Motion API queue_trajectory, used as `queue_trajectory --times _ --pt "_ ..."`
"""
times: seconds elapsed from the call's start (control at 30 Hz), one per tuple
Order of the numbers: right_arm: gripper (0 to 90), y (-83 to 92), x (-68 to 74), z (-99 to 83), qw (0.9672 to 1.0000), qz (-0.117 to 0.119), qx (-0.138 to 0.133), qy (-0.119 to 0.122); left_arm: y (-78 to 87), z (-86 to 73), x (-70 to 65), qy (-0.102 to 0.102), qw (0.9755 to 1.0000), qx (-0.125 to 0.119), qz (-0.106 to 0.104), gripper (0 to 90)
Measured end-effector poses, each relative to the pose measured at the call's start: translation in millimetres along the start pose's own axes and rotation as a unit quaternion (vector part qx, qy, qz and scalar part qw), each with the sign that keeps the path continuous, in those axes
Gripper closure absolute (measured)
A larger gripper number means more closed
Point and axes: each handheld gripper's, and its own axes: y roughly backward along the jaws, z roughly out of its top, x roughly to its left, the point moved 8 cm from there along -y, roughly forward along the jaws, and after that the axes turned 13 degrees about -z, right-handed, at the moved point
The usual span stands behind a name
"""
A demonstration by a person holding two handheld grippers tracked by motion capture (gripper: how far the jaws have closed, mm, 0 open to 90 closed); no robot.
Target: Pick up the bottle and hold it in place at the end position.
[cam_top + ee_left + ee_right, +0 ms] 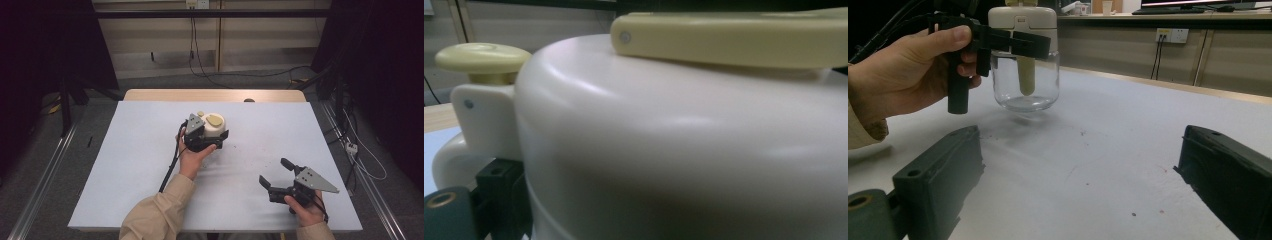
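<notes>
Near the middle of the table (125, 165), the left gripper (212, 140) clamps its jaws around the white lid of a clear glass jar (1025, 90), holding it just above the surface; a pale yellow knob (481, 57) sits atop the lid. Well apart, toward the table's near right corner, the right gripper (274, 174) rests with jaws spread wide, holding nothing.
</notes>
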Motion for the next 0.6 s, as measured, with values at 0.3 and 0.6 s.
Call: queue_trajectory --times 0.3,0.6 --pt "3.4 0.2 -0.2 0.0 1.0 0.001 0.0 -0.002 -3.5 -4.3 5.5 0.003 1.0 0.0 0.009 6.3" --pt "3.2 0.3 -0.9 0.7 1.0 -0.001 -0.002 -0.004 -5.8 -6.1 8.3 -0.005 0.9999 0.0 0.016 6.3"
